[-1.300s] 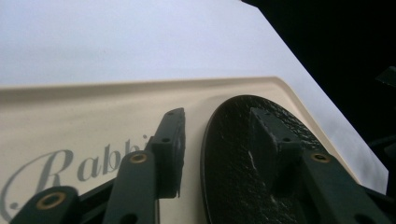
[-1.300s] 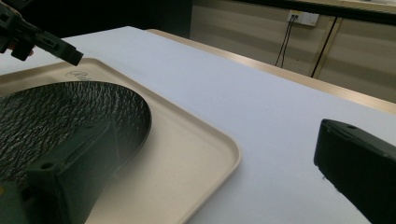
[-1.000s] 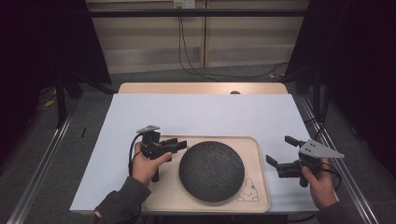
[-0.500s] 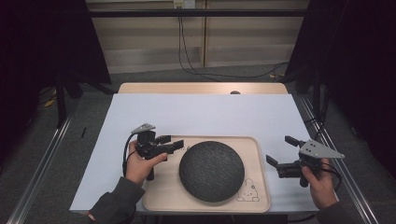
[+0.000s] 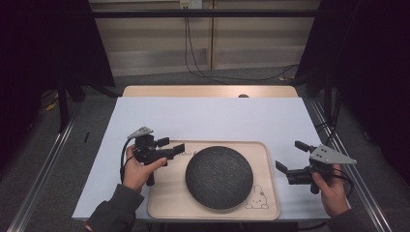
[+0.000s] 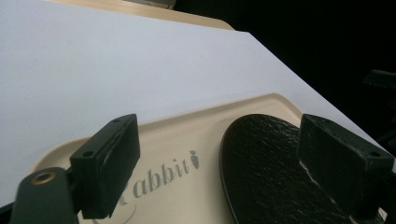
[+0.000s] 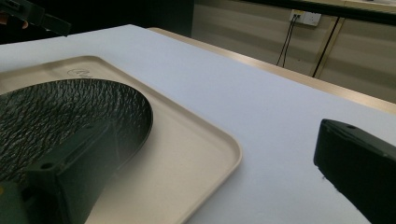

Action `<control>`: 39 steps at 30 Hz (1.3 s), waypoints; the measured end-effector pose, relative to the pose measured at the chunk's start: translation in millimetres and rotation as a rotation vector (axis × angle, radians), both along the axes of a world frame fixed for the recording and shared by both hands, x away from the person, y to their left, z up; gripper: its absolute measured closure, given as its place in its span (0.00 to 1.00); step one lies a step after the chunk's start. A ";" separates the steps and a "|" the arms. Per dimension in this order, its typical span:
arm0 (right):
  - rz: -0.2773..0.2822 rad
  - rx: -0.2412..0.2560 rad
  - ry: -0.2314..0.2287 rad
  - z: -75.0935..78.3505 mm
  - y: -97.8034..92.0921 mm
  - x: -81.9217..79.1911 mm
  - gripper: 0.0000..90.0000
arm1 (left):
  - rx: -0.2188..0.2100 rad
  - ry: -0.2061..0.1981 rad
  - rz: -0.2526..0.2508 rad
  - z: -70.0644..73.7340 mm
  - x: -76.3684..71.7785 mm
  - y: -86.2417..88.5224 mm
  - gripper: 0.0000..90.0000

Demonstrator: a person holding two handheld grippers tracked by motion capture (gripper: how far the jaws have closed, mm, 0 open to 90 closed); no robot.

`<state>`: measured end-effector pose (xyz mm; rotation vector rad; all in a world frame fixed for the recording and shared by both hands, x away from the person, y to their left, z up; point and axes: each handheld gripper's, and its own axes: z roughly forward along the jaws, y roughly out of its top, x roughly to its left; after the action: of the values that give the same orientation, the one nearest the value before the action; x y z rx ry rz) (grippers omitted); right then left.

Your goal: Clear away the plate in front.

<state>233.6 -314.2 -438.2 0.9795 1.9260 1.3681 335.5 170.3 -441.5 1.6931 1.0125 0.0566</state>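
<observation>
- Two grippers are in your hands, one at each side of the tray point(image 5: 164, 203), and both are empty.
- Your left gripper point(image 5: 171, 147) is at the left end of the tray, over its upper left corner. The jaws stand wide apart and hold nothing. They point to the right, toward the dark plate point(image 5: 219, 176).
- In the left gripper view, the word "Rabbit" printed on the tray floor is seen between the two jaws, and the left edge of the plate lies before the right jaw. I cannot tell if the jaws touch the tray or stay just above it.
- The tray is beige, with round corners, and it lies on the white sheet that covers the surface point(image 5: 212, 121), near the front edge. A small rabbit drawing point(image 5: 254, 198) is in its front right corner.
- The dark plate is round with a rough texture. It rests flat inside the tray, about in the middle, a little toward the right.
- Your right gripper point(image 5: 289, 156) is just beside the right edge of the tray, over the white sheet, apart from the plate. Its jaws are wide open too, with nothing between them. They point to the left, toward the tray.
- In the right gripper view, the corner of the tray and the bare sheet are in the gap of the jaws.
</observation>
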 end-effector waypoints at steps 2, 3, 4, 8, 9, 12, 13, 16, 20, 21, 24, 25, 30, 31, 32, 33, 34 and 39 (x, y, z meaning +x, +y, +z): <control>0.002 -0.001 0.000 0.0 -0.2 0.0 0.00 | 0.003 0.000 0.002 0.1 -0.1 1.3 0.14; 0.000 0.000 0.000 0.0 -0.1 0.0 0.00 | 0.000 0.000 -0.001 0.4 -0.2 3.5 0.14; 0.003 0.002 0.001 0.1 -0.1 0.0 0.00 | 0.002 -0.005 -0.005 0.3 -0.2 4.7 0.13; 0.001 -0.001 0.002 0.2 -0.3 -0.3 0.00 | -0.017 -0.029 -0.026 0.9 -2.1 11.9 0.08; 0.003 -0.002 0.001 0.3 -0.4 -0.4 0.00 | -0.005 -0.040 -0.035 1.5 -3.2 14.2 0.06; 0.005 -0.004 0.001 0.3 -0.5 -0.5 0.00 | -0.002 -0.055 -0.045 2.4 -3.7 18.5 0.05; 0.007 -0.005 -0.001 0.2 -0.5 -0.3 0.00 | -0.002 -0.055 -0.045 2.4 -3.7 18.5 0.05; 0.007 -0.005 -0.001 0.2 -0.5 -0.3 0.00 | -0.002 -0.068 -0.029 3.0 -4.2 25.0 0.05; 0.009 -0.005 -0.001 0.3 -0.6 -0.5 0.00 | -0.002 -0.080 -0.025 3.5 -4.2 33.5 0.05; 0.009 -0.005 -0.001 0.3 -0.6 -0.5 0.00 | -0.002 -0.080 -0.025 3.5 -4.2 33.5 0.05; 0.010 -0.003 0.000 0.3 -0.8 -0.5 0.00 | 0.006 -0.090 -0.005 5.8 -4.5 40.1 0.05; 0.009 -0.005 0.000 0.3 -0.7 -0.6 0.00 | -0.003 -0.099 -0.005 5.9 -4.4 41.6 0.05; 0.009 -0.001 0.000 0.6 -1.0 -0.8 0.00 | 0.002 -0.118 0.004 6.2 -5.1 49.9 0.05; 0.011 -0.001 0.000 0.6 -1.0 -0.8 0.00 | 0.009 -0.120 0.022 6.4 -6.0 52.5 0.05; 0.011 -0.001 0.000 0.6 -1.0 -0.8 0.00 | 0.009 -0.120 0.022 6.4 -6.0 52.5 0.05; 0.011 -0.007 -0.004 0.5 -1.2 -0.7 0.00 | -0.007 -0.133 0.001 5.6 -5.9 56.4 0.05; 0.011 -0.007 -0.004 0.5 -1.2 -0.7 0.00 | -0.007 -0.133 0.001 5.6 -5.9 56.4 0.05; 0.009 -0.004 -0.003 0.3 -0.8 -1.0 0.00 | -0.011 -0.148 0.033 4.9 -8.3 65.5 0.06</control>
<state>232.5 -315.0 -437.9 0.9676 1.9329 1.3699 327.2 235.8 -436.7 1.6367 0.9286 0.1951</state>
